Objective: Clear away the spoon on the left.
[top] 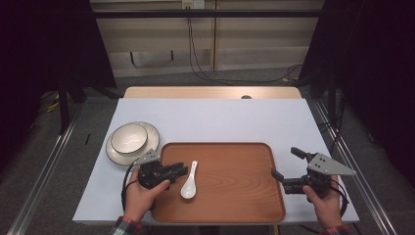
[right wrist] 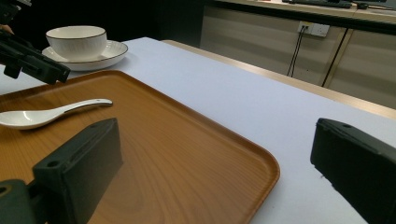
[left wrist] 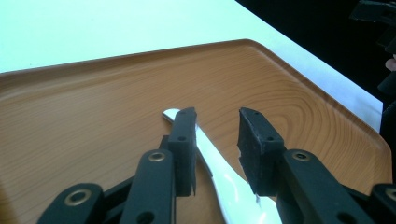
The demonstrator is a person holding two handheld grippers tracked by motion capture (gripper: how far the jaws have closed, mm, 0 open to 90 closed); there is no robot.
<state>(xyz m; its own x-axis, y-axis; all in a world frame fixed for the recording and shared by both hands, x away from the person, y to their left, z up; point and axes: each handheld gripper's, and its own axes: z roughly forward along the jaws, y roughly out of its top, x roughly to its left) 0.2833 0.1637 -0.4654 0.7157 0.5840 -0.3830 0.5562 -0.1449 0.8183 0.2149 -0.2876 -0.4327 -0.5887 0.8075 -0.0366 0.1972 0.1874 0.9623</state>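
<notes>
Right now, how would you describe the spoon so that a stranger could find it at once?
Look at the large wooden tray in the middle of the pale table. The spoon lies flat on the tray's left part, just by the left tongs. It is small, white and glossy, and unlike the bowl and plate, it lies on the tray.

A white spoon (right wrist: 44, 114) lies on the wooden tray (right wrist: 187, 154), bowl (right wrist: 77, 41) on its plate (right wrist: 109, 53) behind

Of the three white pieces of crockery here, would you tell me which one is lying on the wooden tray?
The white spoon: it lies on the wooden tray, while the bowl sits in the plate on the table left of the tray.
</notes>
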